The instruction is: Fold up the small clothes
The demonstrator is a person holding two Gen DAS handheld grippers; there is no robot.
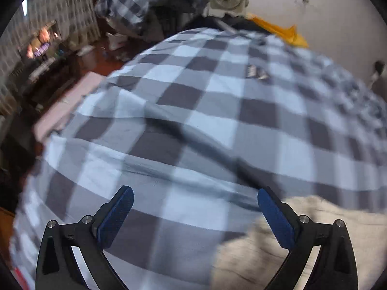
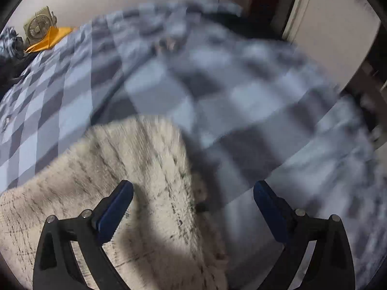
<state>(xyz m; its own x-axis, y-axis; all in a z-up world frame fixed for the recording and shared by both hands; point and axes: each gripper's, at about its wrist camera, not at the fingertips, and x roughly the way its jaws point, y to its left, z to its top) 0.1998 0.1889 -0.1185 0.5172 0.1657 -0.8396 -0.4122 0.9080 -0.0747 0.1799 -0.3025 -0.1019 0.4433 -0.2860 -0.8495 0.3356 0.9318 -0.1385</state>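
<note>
Left view: I'm holding my left gripper [image 1: 195, 201] spread wide over the checkered bedspread [image 1: 217, 111], the cream garment [image 1: 302, 236] lying beside its right finger. Right view: my right gripper [image 2: 193, 198] is gaping wide above that garment's [image 2: 116, 169] right edge.

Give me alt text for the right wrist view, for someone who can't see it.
The open right claw hangs over a cream, dark-flecked garment lying on a blue-and-grey checked bedspread, holding nothing. The picture is motion-blurred. At the far left, a small fan and an orange cloth sit by the wall.
</note>
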